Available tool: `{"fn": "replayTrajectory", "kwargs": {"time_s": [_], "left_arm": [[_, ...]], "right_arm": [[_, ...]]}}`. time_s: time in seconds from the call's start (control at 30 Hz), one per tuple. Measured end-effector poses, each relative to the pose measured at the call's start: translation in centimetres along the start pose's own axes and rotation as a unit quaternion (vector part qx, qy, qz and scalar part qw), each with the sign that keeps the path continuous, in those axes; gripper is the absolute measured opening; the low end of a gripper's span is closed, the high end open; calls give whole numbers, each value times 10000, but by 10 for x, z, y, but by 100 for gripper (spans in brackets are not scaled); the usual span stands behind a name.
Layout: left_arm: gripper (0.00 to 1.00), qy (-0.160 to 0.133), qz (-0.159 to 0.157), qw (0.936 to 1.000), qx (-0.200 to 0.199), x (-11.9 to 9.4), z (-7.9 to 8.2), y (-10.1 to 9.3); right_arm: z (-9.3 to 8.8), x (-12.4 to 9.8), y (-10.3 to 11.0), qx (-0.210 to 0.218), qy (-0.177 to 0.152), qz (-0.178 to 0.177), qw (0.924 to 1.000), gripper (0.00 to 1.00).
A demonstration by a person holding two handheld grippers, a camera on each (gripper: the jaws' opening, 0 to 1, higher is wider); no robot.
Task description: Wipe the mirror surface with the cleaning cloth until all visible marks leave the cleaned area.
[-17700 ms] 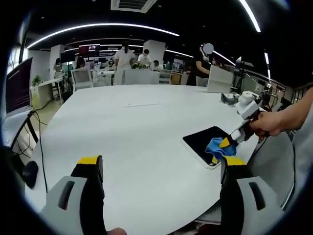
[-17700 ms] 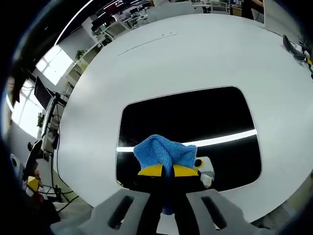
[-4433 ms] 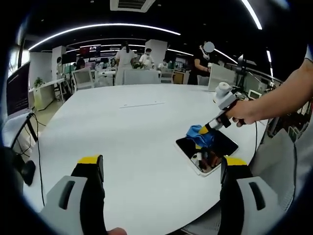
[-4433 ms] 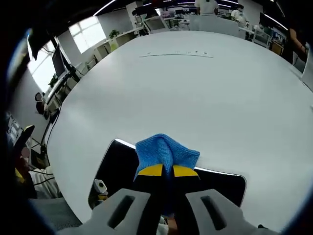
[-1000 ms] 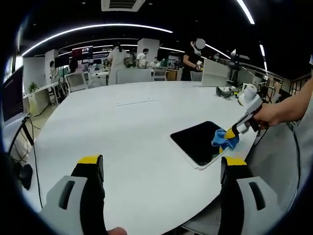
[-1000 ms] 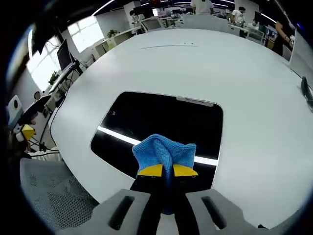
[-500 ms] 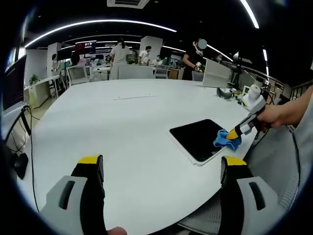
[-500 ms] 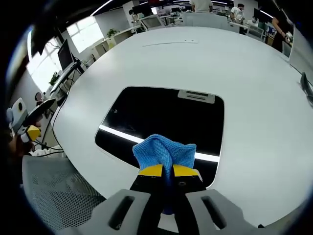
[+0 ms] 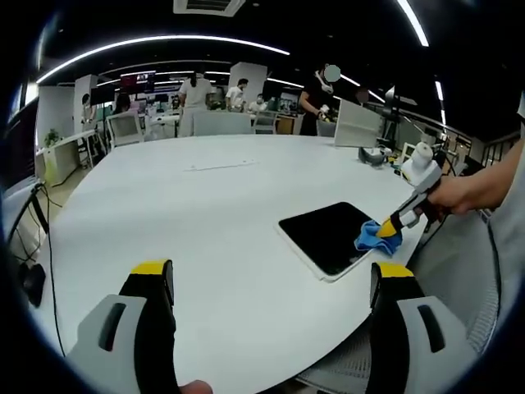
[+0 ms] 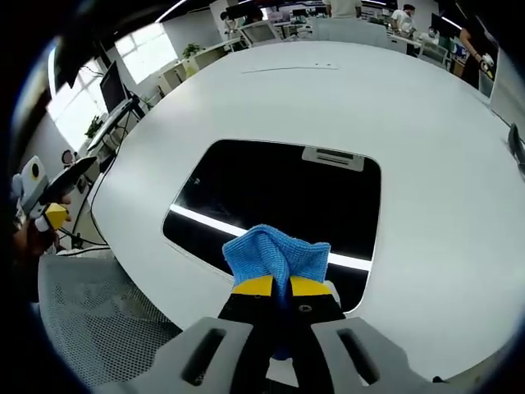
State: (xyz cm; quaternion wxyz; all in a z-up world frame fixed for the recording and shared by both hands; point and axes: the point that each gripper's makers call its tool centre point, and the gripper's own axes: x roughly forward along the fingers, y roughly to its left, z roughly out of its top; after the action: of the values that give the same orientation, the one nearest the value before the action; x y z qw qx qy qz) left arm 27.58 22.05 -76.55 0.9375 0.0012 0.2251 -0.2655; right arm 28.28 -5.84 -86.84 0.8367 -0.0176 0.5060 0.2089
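A dark rectangular mirror [image 9: 326, 237] lies flat on the white table [image 9: 205, 213] near its right edge. My right gripper [image 9: 385, 228] is shut on a blue cleaning cloth [image 9: 375, 237] and holds it at the mirror's near right corner. In the right gripper view the blue cloth [image 10: 277, 254] bunches above the yellow jaw tips, over the near edge of the mirror [image 10: 279, 197], and the right gripper [image 10: 279, 286] is clamped on it. A ceiling light reflects as a bright line across the glass. My left gripper [image 9: 267, 275] is open, held above the table's near edge, well left of the mirror.
A mesh chair seat [image 10: 107, 328] sits below the table edge. A person's hand [image 9: 459, 195] holds the right gripper. Office desks, chairs and several people [image 9: 197, 94] stand at the far side. A small device [image 9: 373, 154] lies at the table's far right.
The cloth has slid slightly back toward the mirror's near edge. Both views have shifted a little with the hands; the left gripper stays open and away.
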Motion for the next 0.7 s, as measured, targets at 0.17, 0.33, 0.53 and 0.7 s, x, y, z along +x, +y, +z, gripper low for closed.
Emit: {"fn": "replayTrajectory", "kwargs": {"time_s": [0.17,0.33,0.53,0.7], "left_arm": [[99,15,11,10000,38,-1,2,2],[99,-1,54,10000,17,-1,3,5],[99,16,45,10000,20,1,2,4],[99,3,66,10000,0,1,3,5]], "right_arm": [[0,0,0,-25,40,-17,10000,0],[0,0,0,11,53,15,10000,0],[0,-2,0,18,58,40,10000,0],[0,-2,-3,34,37,42,10000,0]]}}
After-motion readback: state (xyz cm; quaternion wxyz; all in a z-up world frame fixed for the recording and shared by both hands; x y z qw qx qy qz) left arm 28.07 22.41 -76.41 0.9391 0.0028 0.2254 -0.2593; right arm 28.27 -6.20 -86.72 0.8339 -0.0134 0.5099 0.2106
